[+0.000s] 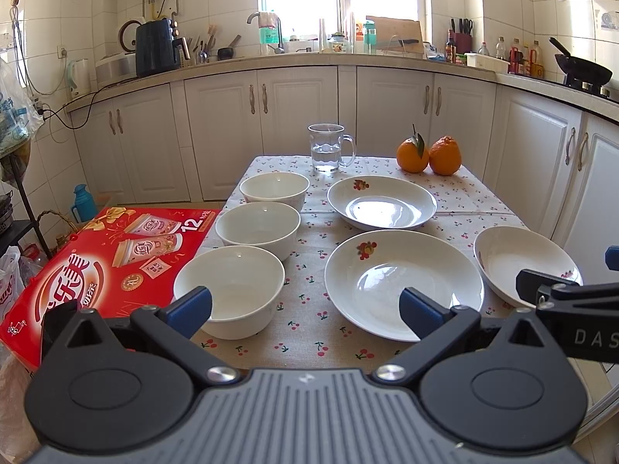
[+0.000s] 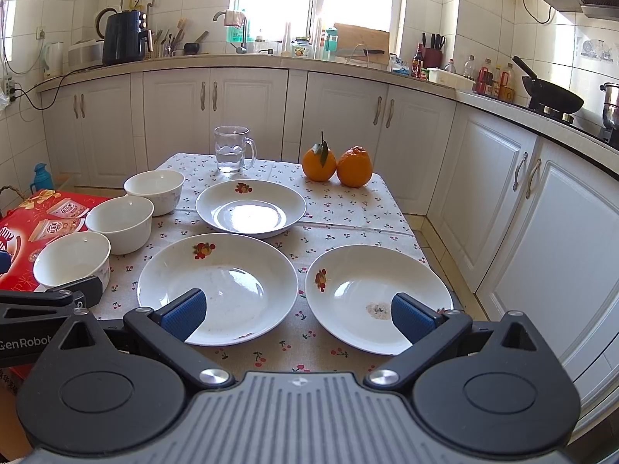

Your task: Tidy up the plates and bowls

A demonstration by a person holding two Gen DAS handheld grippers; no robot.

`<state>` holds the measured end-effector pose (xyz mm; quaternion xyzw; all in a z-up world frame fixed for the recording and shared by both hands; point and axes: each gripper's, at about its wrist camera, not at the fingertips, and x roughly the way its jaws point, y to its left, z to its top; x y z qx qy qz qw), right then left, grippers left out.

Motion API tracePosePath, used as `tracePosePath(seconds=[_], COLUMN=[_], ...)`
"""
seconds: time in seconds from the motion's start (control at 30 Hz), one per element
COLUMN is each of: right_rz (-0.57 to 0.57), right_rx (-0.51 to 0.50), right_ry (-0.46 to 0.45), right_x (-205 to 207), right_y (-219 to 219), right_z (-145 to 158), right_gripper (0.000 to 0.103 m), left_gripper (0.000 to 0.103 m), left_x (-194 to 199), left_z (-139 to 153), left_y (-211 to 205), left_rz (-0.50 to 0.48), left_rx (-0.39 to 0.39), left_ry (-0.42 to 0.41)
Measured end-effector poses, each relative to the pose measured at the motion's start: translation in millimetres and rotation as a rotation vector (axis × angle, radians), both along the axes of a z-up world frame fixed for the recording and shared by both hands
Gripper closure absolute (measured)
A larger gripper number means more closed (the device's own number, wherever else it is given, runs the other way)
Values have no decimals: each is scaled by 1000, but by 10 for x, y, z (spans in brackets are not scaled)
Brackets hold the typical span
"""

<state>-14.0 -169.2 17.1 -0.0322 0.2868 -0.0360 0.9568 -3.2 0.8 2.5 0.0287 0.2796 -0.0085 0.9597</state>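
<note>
Three white bowls stand in a row on the table's left side: near bowl [image 1: 232, 290], middle bowl [image 1: 257, 228], far bowl [image 1: 274, 189]. Three white plates with a fruit motif lie separately: far plate [image 1: 381, 203], centre plate [image 1: 402, 282], right plate [image 1: 526, 265]. They also show in the right wrist view: bowls [image 2: 73, 259], [image 2: 120, 222], [image 2: 154, 189] and plates [image 2: 250, 207], [image 2: 218, 286], [image 2: 377, 294]. My left gripper [image 1: 305, 309] is open and empty, hovering at the near edge between near bowl and centre plate. My right gripper [image 2: 298, 315] is open and empty above the near edge between centre and right plates.
A glass mug of water [image 1: 329, 147] and two oranges [image 1: 427, 154] stand at the table's far edge. A red carton [image 1: 96, 270] sits beside the table's left side. White cabinets [image 2: 541, 212] run close along the right and back. The cherry-print tablecloth [image 1: 317, 332] covers the table.
</note>
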Motion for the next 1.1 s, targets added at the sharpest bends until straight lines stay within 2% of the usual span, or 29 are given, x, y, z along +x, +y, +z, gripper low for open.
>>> tracePosePath(seconds=[1.1], right_rz=[-2], right_rx=[-5], right_ry=[-3], right_x=[-20], right_y=[5], right_z=[9], right_gripper=[0], left_gripper=[1], left_x=[-14], left_z=[28], left_y=[9], left_rz=[2], left_rx=[-3], left_ry=[2])
